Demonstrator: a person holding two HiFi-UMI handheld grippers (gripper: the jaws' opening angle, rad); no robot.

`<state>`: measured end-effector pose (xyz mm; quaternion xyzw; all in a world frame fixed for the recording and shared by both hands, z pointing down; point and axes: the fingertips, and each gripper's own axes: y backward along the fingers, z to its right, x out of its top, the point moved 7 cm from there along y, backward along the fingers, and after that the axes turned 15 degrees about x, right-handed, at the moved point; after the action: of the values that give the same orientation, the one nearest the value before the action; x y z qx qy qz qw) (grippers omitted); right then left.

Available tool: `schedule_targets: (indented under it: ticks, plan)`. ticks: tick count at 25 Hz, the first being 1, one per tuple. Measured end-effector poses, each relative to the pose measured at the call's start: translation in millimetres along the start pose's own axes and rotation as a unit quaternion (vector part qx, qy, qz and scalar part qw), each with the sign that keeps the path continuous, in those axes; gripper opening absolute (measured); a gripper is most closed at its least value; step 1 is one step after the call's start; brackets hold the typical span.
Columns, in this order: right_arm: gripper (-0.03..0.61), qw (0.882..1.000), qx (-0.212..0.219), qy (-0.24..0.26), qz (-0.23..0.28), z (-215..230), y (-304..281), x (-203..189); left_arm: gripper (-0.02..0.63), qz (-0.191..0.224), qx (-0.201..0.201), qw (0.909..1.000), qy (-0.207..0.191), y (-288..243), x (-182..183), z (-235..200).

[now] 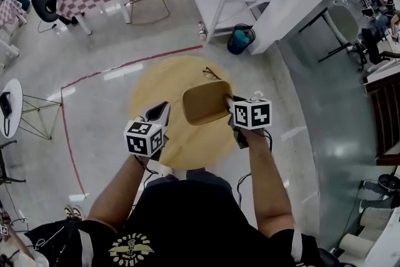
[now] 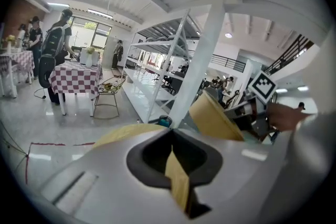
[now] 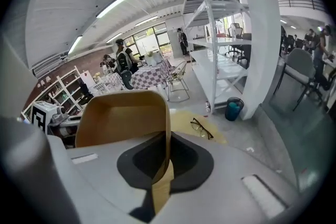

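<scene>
Right gripper view: the right tongs (image 3: 164, 165) are clamped on one wall of the wooden tray (image 3: 123, 118), held above the round surface (image 1: 150, 84). The left tongs (image 2: 173, 162) are closed on nothing beside it. Gripped by one wall only, the tray may be levered loose onto the glasses (image 1: 211, 75).

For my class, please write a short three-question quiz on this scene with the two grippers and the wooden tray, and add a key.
1. Whose fingers are shut on the wall of the wooden tray? A: left gripper. B: right gripper.
2. True or false: the glasses lie inside the tray.
3. Fill in: the glasses rest on the round ___ table.
Key: 1 B; 2 false; 3 wooden.
</scene>
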<state>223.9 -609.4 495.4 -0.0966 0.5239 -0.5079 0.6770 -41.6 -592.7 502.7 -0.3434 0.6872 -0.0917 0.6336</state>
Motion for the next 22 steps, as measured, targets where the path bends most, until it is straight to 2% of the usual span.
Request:
schedule_targets:
  ticks: [6, 11, 22]
  plan:
    - [0.003, 0.997, -0.024, -0.045, -0.05, 32, -48, -47, 0.003, -0.023, 0.016, 0.9996, 0.007, -19, -24, -7]
    - [0.003, 0.994, -0.02, -0.069, -0.082, 52, -80, -82, 0.003, -0.052, 0.029, 0.9982, 0.008, -38, -49, -11]
    - [0.003, 0.99, -0.02, -0.091, -0.11, 79, -128, -135, 0.003, -0.119, 0.04, 0.9914, 0.039, -80, -110, -19]
